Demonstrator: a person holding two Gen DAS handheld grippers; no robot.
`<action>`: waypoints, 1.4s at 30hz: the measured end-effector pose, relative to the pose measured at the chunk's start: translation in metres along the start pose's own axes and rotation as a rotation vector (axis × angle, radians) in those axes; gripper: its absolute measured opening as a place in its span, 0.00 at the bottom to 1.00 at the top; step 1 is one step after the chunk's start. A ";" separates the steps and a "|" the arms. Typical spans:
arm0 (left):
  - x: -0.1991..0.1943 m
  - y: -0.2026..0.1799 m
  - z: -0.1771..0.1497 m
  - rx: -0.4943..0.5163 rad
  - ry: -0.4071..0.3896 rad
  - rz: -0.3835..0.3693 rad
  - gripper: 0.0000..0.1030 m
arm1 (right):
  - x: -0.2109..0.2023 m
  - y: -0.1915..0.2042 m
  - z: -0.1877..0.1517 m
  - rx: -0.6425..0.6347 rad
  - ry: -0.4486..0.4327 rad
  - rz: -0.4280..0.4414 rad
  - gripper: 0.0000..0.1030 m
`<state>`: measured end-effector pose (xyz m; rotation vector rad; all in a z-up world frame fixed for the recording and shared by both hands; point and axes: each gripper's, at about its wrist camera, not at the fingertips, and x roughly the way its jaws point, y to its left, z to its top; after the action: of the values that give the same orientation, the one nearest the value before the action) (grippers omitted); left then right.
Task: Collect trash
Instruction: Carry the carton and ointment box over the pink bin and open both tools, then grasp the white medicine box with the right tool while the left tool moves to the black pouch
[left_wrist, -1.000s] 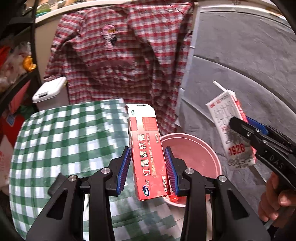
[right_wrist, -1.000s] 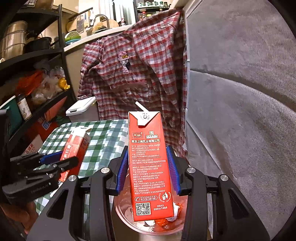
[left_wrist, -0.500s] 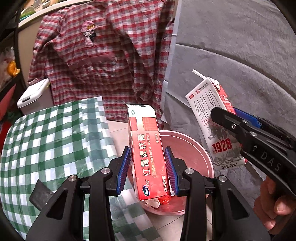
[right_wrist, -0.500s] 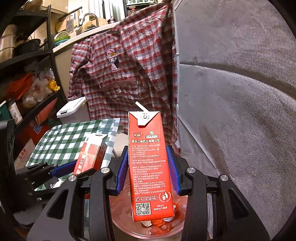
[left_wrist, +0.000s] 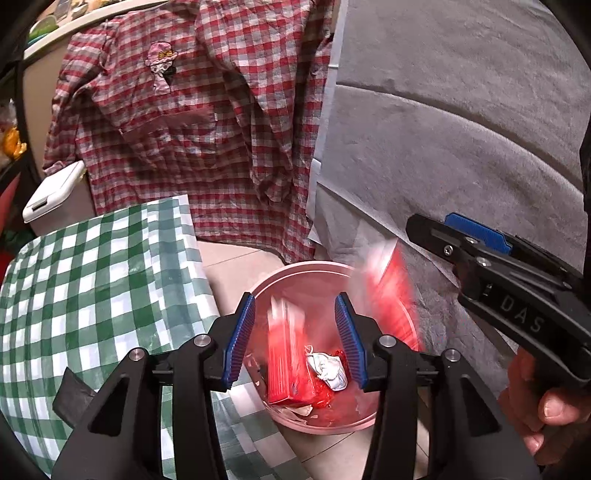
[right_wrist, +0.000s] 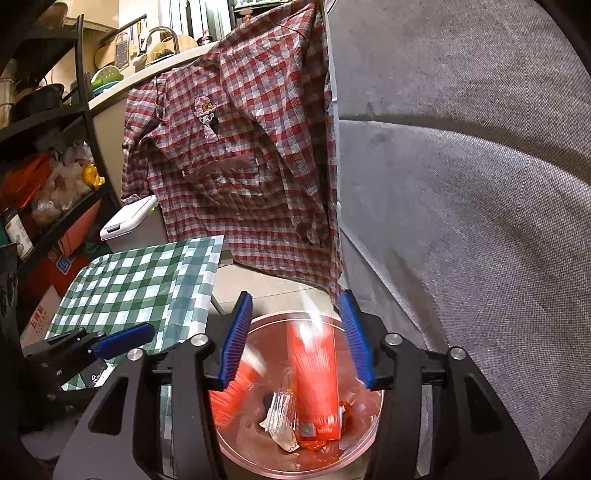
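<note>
Both grippers hang open over a pink plastic bin (left_wrist: 295, 271) (right_wrist: 369, 424) on the floor. My left gripper (left_wrist: 293, 341) is open; the red ointment box (left_wrist: 286, 363), blurred, drops between its pads into the bin. My right gripper (right_wrist: 297, 341) is open; the red milk carton (right_wrist: 316, 380), blurred, falls below it into the bin. The carton also shows as a red blur at the bin's right rim in the left wrist view (left_wrist: 389, 291), under the right gripper (left_wrist: 461, 240). Crumpled wrappers (left_wrist: 328, 369) lie in the bin.
A green checked cloth (left_wrist: 92, 288) covers the table left of the bin. A red plaid shirt (left_wrist: 192, 110) hangs behind. A grey sofa (left_wrist: 461, 129) rises at the right. A white lidded bin (left_wrist: 51, 195) and cluttered shelves (right_wrist: 44, 177) stand at the left.
Both grippers moved over the bin and opened. The ointment box and the milk carton left the pads and are falling into the bin.
</note>
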<state>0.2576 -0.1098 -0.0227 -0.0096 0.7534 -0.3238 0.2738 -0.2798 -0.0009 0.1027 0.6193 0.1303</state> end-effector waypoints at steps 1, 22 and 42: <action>-0.001 0.002 0.000 -0.002 -0.001 0.000 0.44 | 0.000 0.000 0.000 -0.001 0.000 -0.001 0.49; -0.107 0.099 -0.007 -0.035 -0.119 0.137 0.40 | -0.020 0.094 -0.005 -0.060 -0.016 0.145 0.13; -0.217 0.244 -0.025 -0.180 -0.230 0.377 0.40 | 0.042 0.243 -0.097 -0.241 0.283 0.301 0.31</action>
<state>0.1621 0.1884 0.0743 -0.0724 0.5395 0.1037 0.2287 -0.0282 -0.0711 -0.0579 0.8628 0.5161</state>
